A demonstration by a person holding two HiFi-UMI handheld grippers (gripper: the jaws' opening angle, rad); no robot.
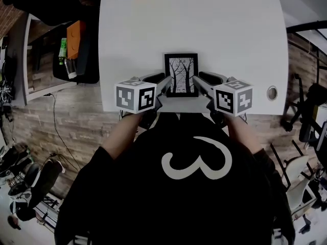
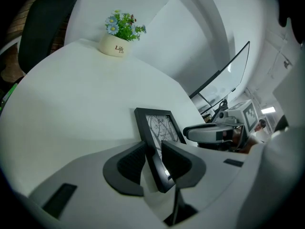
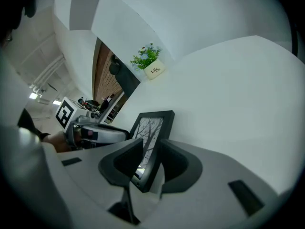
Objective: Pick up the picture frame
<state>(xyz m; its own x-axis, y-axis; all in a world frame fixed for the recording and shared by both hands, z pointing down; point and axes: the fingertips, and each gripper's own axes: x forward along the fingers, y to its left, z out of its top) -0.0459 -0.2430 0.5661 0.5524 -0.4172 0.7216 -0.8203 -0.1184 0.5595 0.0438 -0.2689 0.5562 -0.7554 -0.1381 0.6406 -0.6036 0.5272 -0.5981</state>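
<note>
frame: picture frame [image 1: 181, 75] sits at the near edge of the white surface [image 1: 225, 29], portrait way up, tree print facing up
left gripper: left gripper [image 1: 167, 83] is clamped on the frame's left rail near the bottom corner; in the left gripper view the rail runs between the two pads [image 2: 153, 159]
right gripper: right gripper [image 1: 197, 83] is clenched on the opposite rail, same height, mirror of the left (its own view shows the rail pinched between the pads [image 3: 150, 157])
lifted?: can't say for sure. The head view reads as flat on the surface, while both gripper views show the frame [image 2: 157, 127] at an angle, probably from the lens
step: two-sided grasp looks made, the lift comes next
how: raise both grippers together at the same rate and keep them level, so the frame doesn't twist or hinge on one grip
grip: both holds are low on thin rails, so keep steady squeeze and don't pull the grippers apart
clearance: flower pot [image 2: 114, 44] is at the far edge, well apart, so a straight vertical lift is fine
risk: glass front, so a slipped rail means a drop onto the surface edge
</note>
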